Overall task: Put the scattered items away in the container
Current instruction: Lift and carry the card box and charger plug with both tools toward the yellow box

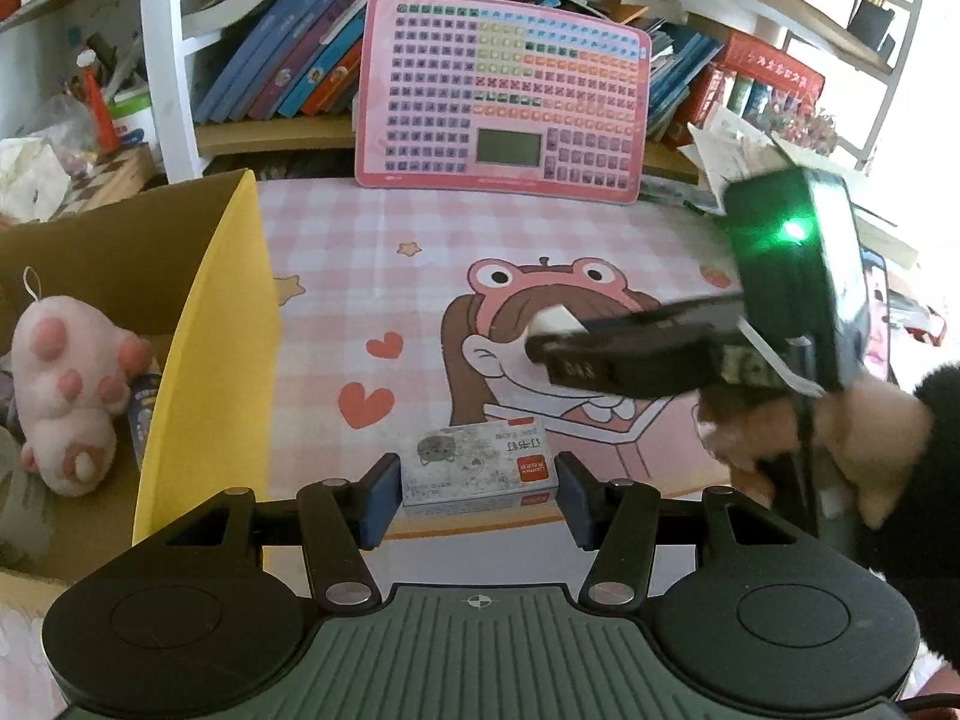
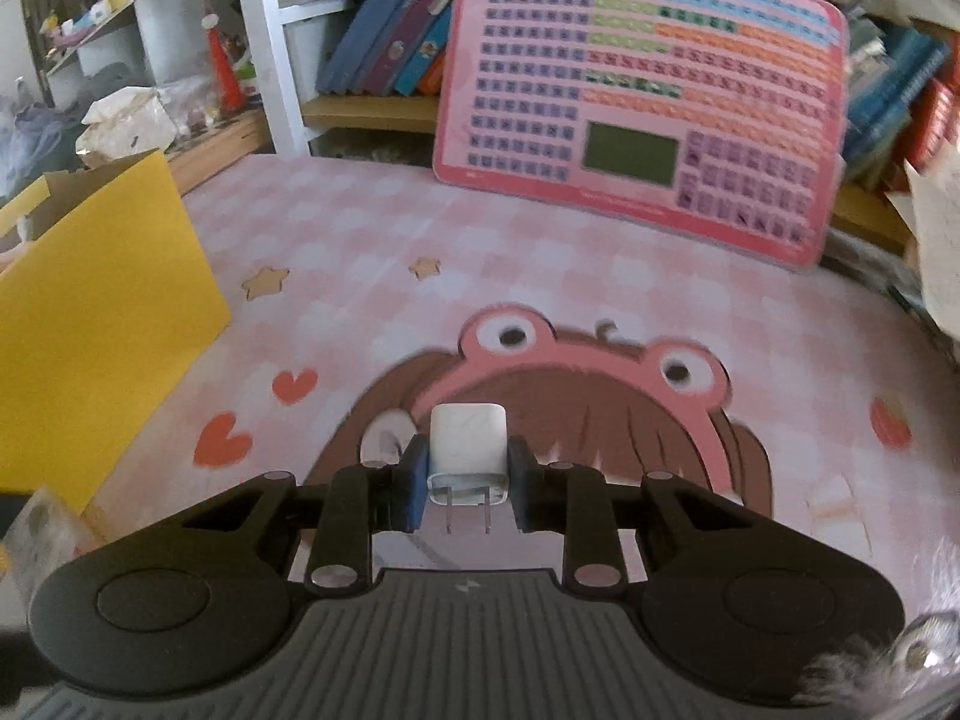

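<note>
My left gripper [image 1: 478, 489] clamps the staple box [image 1: 478, 473], my right gripper [image 2: 467, 483] the charger [image 2: 468, 447]; either shallow grip could slip short of the cardboard box [image 1: 198, 324].

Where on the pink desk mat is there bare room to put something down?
Bare room: the checked stretch of the desk mat between the yellow box flap and the pink keyboard toy, and around the hearts. Crowded: inside the cardboard box with the plush paw.
</note>
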Motion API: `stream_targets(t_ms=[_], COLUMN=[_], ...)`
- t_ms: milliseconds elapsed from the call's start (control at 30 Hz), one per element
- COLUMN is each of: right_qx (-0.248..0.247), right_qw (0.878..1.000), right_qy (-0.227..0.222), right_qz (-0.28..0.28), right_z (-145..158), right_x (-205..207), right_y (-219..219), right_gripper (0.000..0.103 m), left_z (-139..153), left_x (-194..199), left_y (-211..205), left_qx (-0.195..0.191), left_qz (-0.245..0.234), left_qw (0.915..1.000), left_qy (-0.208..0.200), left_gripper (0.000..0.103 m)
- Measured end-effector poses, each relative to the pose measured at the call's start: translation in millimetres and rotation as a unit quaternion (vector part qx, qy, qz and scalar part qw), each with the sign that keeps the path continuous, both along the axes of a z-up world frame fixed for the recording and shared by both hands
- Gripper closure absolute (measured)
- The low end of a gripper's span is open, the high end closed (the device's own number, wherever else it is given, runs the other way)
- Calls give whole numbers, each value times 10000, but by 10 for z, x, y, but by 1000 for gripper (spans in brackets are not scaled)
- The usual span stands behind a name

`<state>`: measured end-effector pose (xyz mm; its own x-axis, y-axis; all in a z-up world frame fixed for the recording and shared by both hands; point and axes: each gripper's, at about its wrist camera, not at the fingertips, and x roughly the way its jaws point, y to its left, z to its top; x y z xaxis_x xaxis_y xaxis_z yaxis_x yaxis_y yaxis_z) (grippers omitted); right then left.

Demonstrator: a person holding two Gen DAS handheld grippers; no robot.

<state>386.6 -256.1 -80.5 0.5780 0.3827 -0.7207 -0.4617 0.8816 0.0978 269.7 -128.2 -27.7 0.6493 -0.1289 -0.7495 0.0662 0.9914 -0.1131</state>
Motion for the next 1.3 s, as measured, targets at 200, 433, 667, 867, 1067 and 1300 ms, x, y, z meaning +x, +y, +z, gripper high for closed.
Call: stream_targets(t_ms=[200,433,667,867,1067,1300], right_qx=[161,393,488,419,383,162], right_qw=[9997,9987,9972,9971,9968,9982], right_qy=[153,329,516,583,687,574], right_qz=[-62,-37,213,248,127,83], right_z=[72,163,208,225,240,307], right_x=[-325,-691,-1096,-1355,-1553,-1821], right_y=[-155,-211,-180,-204,-199,-34], right_gripper=[78,78,78,78,78,78], left_z=[70,125,161,187,200,181], left_x=[-140,-383,-637,-811,-924,-1102], left_y=[-50,-34,-1,49,159,408], left_qx=[-107,-284,-458,-562,-717,-957], left_qz=[-70,-7,75,46,8,-113], left_qw=[9999,9996,9989,9984,9974,9953], left_qy=[-36,-14,80,75,-4,46], left_gripper=[49,49,49,49,49,49])
